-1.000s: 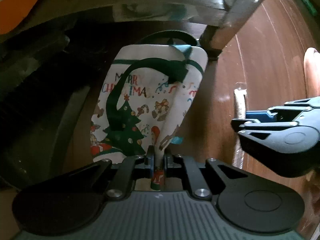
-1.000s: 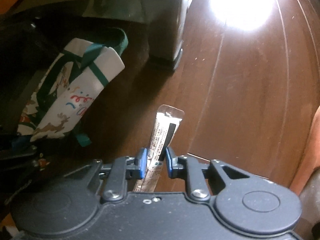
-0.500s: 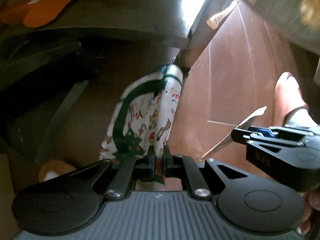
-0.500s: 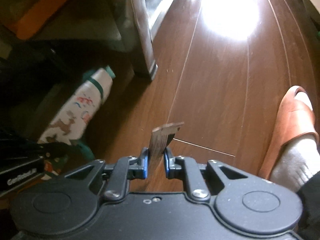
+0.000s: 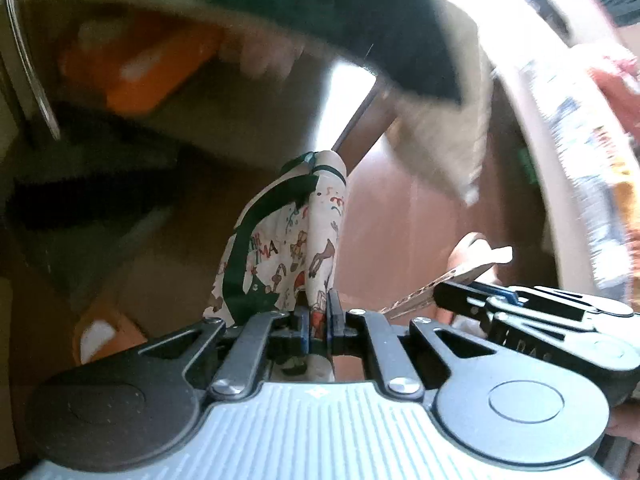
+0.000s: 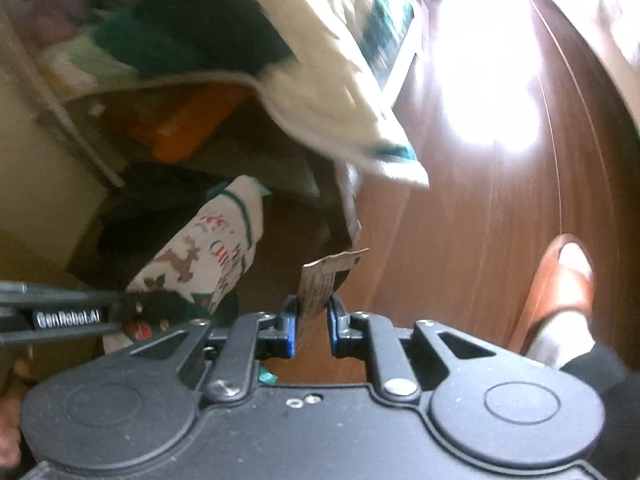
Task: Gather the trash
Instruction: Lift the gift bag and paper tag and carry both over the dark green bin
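My left gripper (image 5: 318,318) is shut on the edge of a white Christmas-print bag (image 5: 288,240) with green handles, which hangs out ahead of it. The bag also shows in the right wrist view (image 6: 208,256), left of centre. My right gripper (image 6: 312,322) is shut on a thin flat wrapper (image 6: 324,280) that sticks up between its blue pads. In the left wrist view the right gripper (image 5: 440,300) is at the right, beside the bag, with the wrapper (image 5: 460,276) pointing up and right.
Brown wooden floor (image 6: 480,240) with a bright glare lies to the right. A foot in a brown slipper (image 6: 560,284) is at the right. A cream cloth (image 6: 340,92) hangs over furniture above. An orange object (image 6: 180,132) lies on a low shelf.
Both grippers have risen and tilted upward, carrying the bag and the wrapper. The cream cloth and shelf now fill the top of both views. The views are blurred by motion.
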Demonstrator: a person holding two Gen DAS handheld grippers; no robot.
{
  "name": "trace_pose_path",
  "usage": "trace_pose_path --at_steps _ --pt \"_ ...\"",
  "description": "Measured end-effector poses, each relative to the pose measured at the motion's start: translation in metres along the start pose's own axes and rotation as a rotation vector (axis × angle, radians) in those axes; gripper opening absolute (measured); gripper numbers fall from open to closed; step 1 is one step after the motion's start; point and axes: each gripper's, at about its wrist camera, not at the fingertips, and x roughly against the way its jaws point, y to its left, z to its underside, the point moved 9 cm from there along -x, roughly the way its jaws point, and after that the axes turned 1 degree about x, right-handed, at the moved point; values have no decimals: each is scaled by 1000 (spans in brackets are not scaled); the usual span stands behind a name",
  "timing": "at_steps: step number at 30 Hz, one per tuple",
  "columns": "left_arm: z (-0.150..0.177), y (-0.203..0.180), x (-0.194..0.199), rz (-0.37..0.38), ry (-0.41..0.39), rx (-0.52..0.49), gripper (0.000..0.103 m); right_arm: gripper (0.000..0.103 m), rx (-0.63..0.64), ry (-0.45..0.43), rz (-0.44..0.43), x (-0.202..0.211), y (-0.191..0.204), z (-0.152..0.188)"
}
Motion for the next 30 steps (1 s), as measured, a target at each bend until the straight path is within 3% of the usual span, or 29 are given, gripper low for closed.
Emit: trace_pose_path --at_steps 11,22,30 --pt "-70 -54 142 114 -323 -102 6 14 272 -301 -7 125 28 -78" --pt "-162 -126 286 215 -611 -202 7 14 374 -582 41 251 50 -190" --pt "-216 -188 392 240 -783 -282 6 13 393 -750 52 330 69 -269"
